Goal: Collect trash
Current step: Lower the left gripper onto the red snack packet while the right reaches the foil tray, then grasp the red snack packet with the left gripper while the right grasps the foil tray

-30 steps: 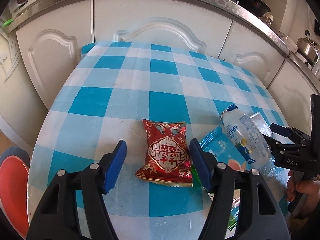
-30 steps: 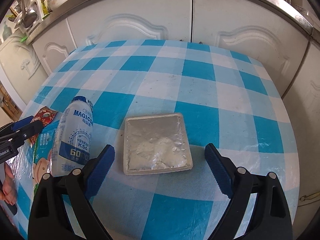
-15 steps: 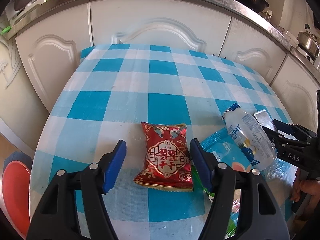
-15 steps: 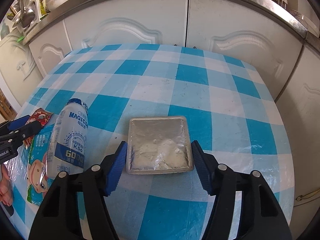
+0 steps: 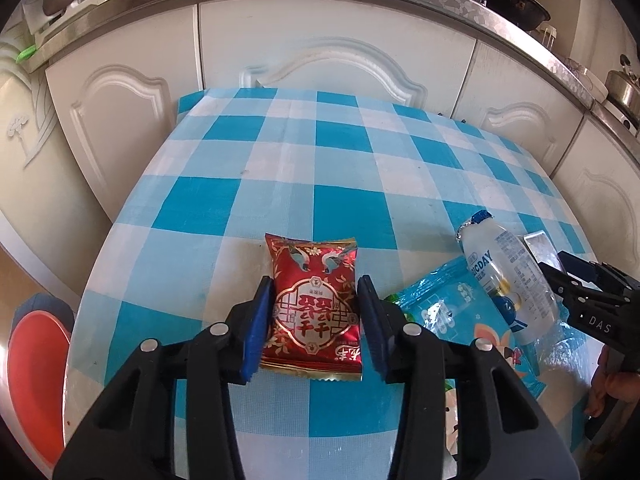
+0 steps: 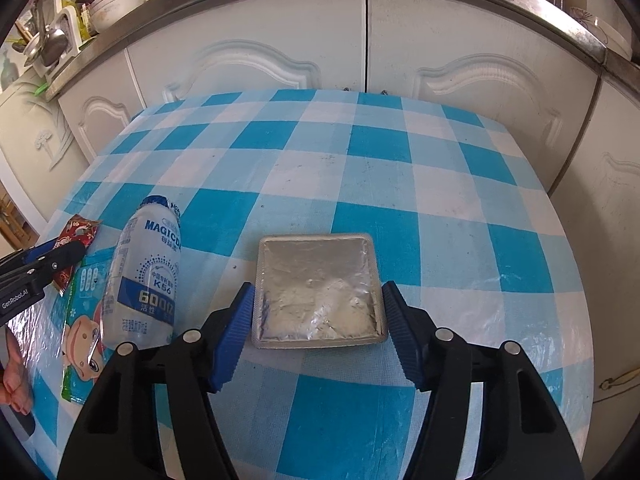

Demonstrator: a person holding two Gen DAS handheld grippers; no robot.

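Both grasps are under way: the left gripper is closing its blue fingers around the glossy red foil snack packet, while the right gripper brackets the crinkled square silver foil tray (contact uncertain), both lying flat on the blue-checked desk. Next comes lifting; thin foil may slip or crumple.

- Tablecloth: checks of bright blue, pale blue and white.
- Snack packet: red with gold edging, two birds on top and a white-and-gold emblem.
- Bottle: white with a blue cap and blue lettering.
- Flat packet: silver foil, crinkled.
- Bag under the bottle: light blue with a cartoon face.
- Cabinet doors: white.
- Left gripper and right gripper: black with blue pads.
- Stool: red-orange.
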